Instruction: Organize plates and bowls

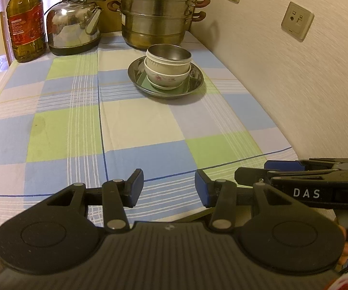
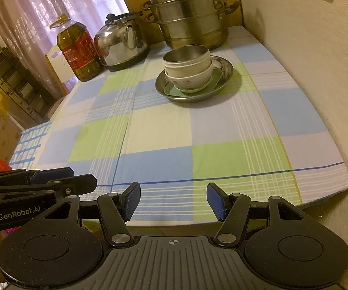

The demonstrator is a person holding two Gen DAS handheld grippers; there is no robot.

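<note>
A stack stands at the far right of the checked tablecloth: a round metal plate (image 1: pixel 195 82) (image 2: pixel 224 72) holds a green square plate (image 1: pixel 147 81) (image 2: pixel 170 89), a white flowered bowl (image 1: pixel 165 77) (image 2: pixel 195 77) and a steel-lined white bowl (image 1: pixel 169 54) (image 2: pixel 186 56) nested on top. My left gripper (image 1: pixel 169 188) is open and empty at the table's near edge. My right gripper (image 2: pixel 174 200) is open and empty beside it, also seen side-on in the left wrist view (image 1: pixel 270 171). Both are far from the stack.
A steel steamer pot (image 1: pixel 156 12) (image 2: pixel 191 14), a kettle (image 1: pixel 73 26) (image 2: pixel 122 41) and an oil bottle (image 1: pixel 25 21) (image 2: pixel 78 50) stand along the table's far edge. A wall (image 1: pixel 294 84) runs along the right side. A folded rack (image 2: pixel 10 72) stands left of the table.
</note>
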